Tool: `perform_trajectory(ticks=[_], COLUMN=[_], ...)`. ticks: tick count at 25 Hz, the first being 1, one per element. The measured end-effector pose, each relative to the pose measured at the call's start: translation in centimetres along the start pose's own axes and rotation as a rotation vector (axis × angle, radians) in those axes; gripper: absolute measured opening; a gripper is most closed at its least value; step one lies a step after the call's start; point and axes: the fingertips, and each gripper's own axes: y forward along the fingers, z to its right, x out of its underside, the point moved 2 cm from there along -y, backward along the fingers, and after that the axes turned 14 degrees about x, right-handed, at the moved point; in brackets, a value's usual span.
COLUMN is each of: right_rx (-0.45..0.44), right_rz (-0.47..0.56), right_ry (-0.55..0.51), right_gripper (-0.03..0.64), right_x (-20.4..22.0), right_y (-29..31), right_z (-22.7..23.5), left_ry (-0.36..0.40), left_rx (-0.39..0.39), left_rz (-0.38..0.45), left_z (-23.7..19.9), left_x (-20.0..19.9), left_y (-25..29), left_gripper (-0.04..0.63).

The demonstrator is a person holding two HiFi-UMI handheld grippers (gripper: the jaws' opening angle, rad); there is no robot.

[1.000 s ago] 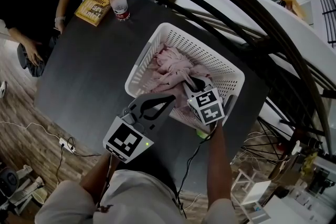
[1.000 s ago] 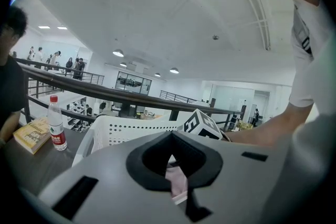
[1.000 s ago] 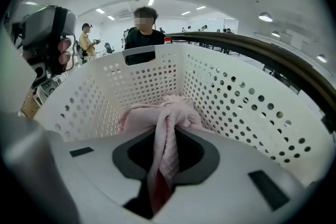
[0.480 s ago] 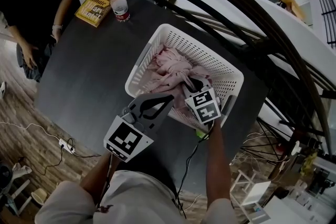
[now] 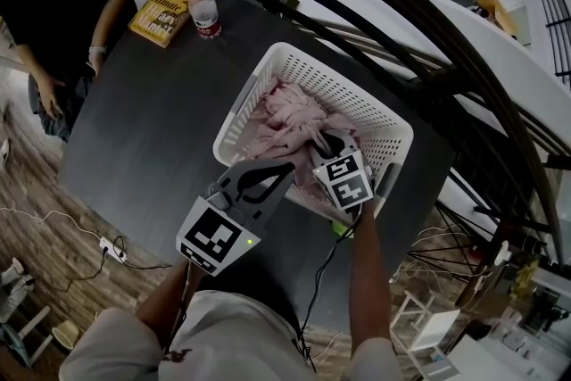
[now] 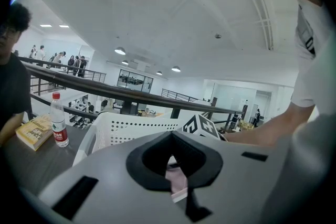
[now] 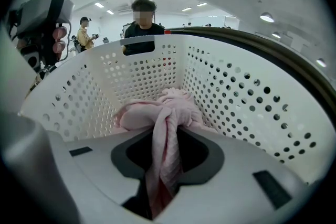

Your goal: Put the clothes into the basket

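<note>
The right gripper [image 5: 325,141] reaches into the white basket [image 5: 357,89], its jaws nipped on a twisted strand of the pink clothes [image 7: 157,113] heaped inside. Only the right gripper view shows that grip; in the head view the gripper's own body hides it. The left gripper [image 5: 287,167] hovers shut at the basket's near rim, unmoved since a second ago. The right jaws have just eased slightly wider, with cloth still between them.

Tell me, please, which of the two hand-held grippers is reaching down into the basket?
The right hand-held gripper: it tilts into the white basket, pinching a strand of pink cloth. The left hand-held gripper hangs nearly level at the basket's near rim.
</note>
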Motion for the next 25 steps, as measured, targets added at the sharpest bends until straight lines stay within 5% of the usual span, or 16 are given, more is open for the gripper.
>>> perform_trajectory(ticks=[13,25], right_rx=[-0.035,-0.022], right_rz=[-0.005,0.042], right_ry=[-0.023,-0.112], right_gripper=[0.266,0.336], right_x=[0.3,-1.7], right_y=[0.1,-2.0], right_z=[-0.8,-0.6], left_ry=[0.001,0.015], left_rx=[-0.001,-0.006], left_rz=[0.003,0.017], left_z=[0.1,0.3], left_x=[-0.1,-0.9], left_y=[-0.2,-0.5], left_gripper=[0.003,0.003])
